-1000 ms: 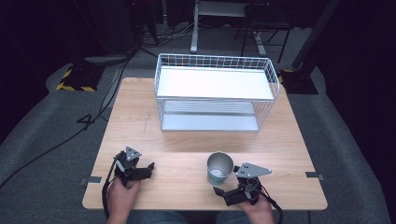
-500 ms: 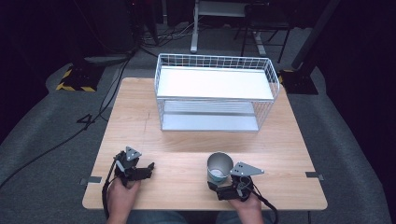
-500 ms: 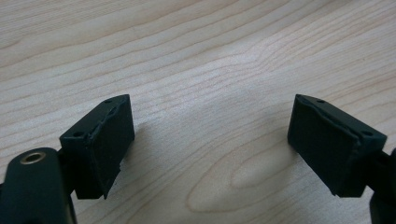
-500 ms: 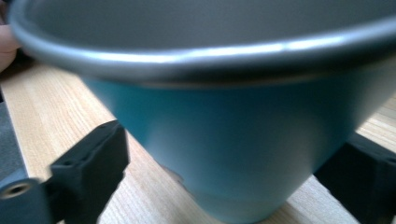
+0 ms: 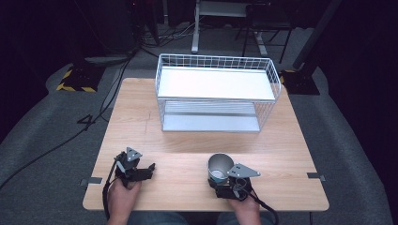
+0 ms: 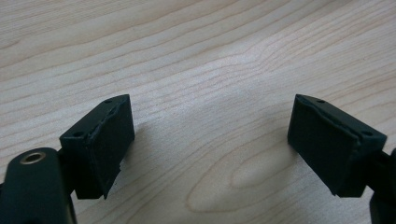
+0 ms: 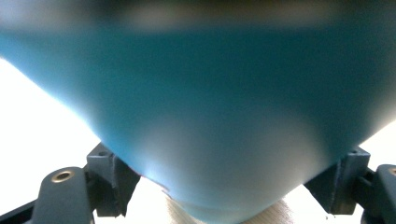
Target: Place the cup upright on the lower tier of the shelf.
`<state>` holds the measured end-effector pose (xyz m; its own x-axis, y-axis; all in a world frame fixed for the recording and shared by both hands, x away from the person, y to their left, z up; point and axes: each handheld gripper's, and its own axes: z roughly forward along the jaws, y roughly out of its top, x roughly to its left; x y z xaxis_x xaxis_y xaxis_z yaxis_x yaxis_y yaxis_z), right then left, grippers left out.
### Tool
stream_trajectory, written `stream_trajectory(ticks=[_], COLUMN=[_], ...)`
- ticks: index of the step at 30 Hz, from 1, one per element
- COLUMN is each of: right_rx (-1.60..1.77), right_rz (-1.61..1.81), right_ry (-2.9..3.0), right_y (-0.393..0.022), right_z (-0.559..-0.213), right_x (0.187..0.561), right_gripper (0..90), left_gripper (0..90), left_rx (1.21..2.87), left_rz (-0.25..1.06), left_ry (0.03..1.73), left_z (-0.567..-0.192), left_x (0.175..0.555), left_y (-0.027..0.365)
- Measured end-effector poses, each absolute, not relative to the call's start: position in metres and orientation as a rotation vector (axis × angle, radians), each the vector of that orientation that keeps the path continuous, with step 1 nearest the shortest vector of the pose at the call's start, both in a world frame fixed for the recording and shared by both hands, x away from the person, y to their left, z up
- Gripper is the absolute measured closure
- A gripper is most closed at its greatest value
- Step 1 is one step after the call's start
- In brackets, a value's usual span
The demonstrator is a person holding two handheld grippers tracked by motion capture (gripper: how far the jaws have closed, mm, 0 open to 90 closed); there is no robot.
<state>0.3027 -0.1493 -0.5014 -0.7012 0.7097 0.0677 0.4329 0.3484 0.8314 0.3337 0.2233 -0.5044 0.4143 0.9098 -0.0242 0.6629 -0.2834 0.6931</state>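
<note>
The right gripper [image 5: 220, 182] has advanced onto the cup [image 5: 219, 167], jaws straddling it, at 6 o'clock on the tabletop [image 5: 187, 140]. Grasp step; next, close. Left gripper [image 5: 149, 169] is open, idle.

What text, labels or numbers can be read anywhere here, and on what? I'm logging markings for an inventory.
None can be read. The blue cup, the white wire basket, the wooden table and both grippers carry no visible lettering. The yellow-and-black hazard stripes on the floor are a pattern, not words.
</note>
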Motion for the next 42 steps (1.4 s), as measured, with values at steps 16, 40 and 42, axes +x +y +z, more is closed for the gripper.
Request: stream_trajectory(ticks=[16,40,42], right_rx=[0.993,0.962,0.963], right_rz=[1.288,1.279,1.274], right_ry=[2.301,2.302,2.299], right_y=[-0.149,-0.152,-0.152], right_z=[-0.499,-0.457,-0.453], right_x=[0.301,0.338,0.343], right_gripper=[24.2,24.3,24.3], left_gripper=[15.3,14.9,14.9], left_rx=[2.043,2.045,2.046], left_rz=[0.506,0.501,0.502], left_ry=[1.329,1.327,1.328], left_z=[-0.504,-0.505,-0.504], left_x=[0.334,0.335,0.334], left_y=[0.223,0.222,0.222])
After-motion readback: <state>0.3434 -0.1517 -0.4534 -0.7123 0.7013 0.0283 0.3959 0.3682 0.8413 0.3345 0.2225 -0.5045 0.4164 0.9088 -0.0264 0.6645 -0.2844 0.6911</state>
